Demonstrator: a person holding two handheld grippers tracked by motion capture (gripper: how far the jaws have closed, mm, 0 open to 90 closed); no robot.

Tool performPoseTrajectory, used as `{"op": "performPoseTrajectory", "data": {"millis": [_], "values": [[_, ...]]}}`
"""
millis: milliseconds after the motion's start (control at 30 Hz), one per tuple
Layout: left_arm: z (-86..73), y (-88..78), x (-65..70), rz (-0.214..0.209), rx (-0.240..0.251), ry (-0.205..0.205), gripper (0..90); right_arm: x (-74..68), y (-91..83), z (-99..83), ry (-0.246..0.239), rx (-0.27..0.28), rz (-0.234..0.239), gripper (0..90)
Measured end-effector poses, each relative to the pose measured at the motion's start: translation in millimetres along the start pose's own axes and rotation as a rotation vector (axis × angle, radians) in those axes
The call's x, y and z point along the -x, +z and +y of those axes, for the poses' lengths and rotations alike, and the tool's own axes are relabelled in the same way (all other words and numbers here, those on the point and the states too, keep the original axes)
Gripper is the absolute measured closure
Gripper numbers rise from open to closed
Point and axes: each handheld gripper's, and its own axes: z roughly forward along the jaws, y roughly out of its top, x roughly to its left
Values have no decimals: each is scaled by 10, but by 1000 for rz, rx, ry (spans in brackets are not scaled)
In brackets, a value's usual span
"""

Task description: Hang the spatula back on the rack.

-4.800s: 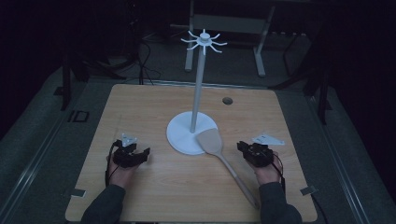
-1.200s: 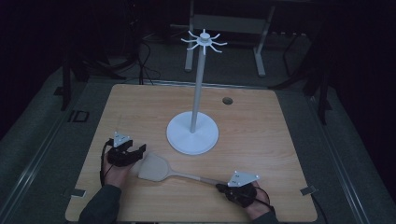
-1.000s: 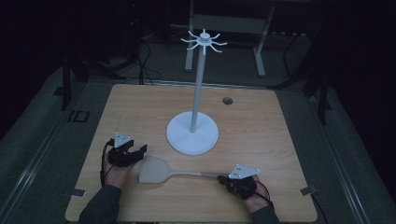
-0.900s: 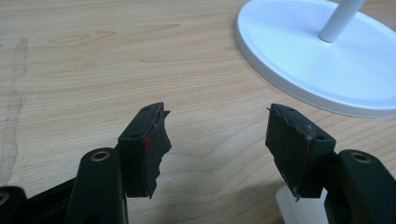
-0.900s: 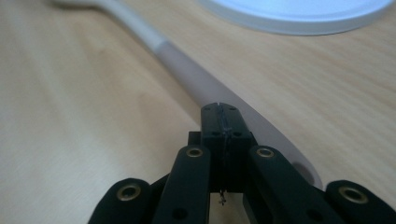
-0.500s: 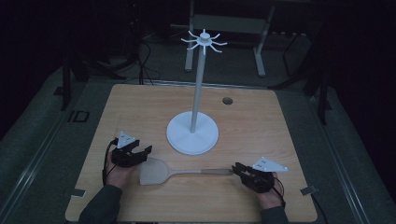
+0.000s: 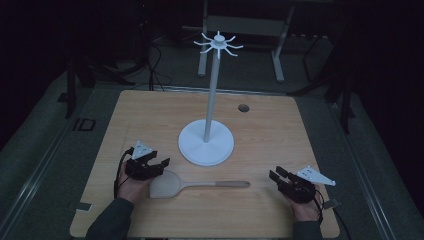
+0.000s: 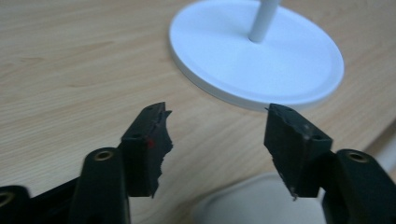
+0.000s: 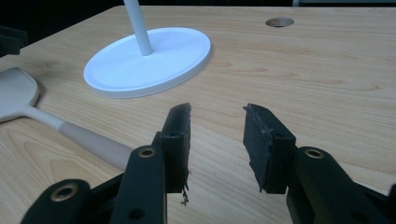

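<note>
So there's a white stand (image 7: 206, 145) sitting about mid-surface: round flat base, thin upright pole, and a ring of little hooks (image 7: 218, 43) at the top. The wooden surface (image 7: 150, 115) has a small round hole (image 7: 243, 107) just behind and to the right of the stand. Beyond the stand, off the surface, a grey frame (image 7: 245, 30) stands on the dark floor with cables (image 7: 150, 70) to its left.

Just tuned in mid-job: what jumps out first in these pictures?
The tall white stand with hooked arms rises from its round base at the table's centre. In front of it a spatula lies flat, its blade under the open left tongs; the right tongs, just opened, sit clear of its handle.
</note>
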Motion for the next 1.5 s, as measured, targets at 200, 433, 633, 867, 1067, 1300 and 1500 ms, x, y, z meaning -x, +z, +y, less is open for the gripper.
{"op": "performPoseTrajectory", "data": {"millis": [200, 433, 633, 867, 1067, 1300, 1500], "values": [[66, 58, 104, -50, -34, 59, 398, 17, -24, -2, 2, 6, -8, 596], [228, 118, 266, -118, -71, 179, 439, 47, -45, 5, 6, 10, -20, 592], [389, 172, 373, -162, -109, 276, 484, 83, -77, 3, 18, 17, -24, 591], [564, 259, 511, -234, -157, 377, 509, 110, -120, 7, 27, 33, -21, 583], [666, 322, 642, -278, -193, 460, 512, 118, -127, 4, 28, 34, -20, 568], [786, 421, 892, -317, -275, 618, 510, 148, -146, -3, 26, 40, -37, 547], [856, 484, 1026, -332, -313, 668, 516, 174, -155, -14, 32, 41, -48, 546]]}}
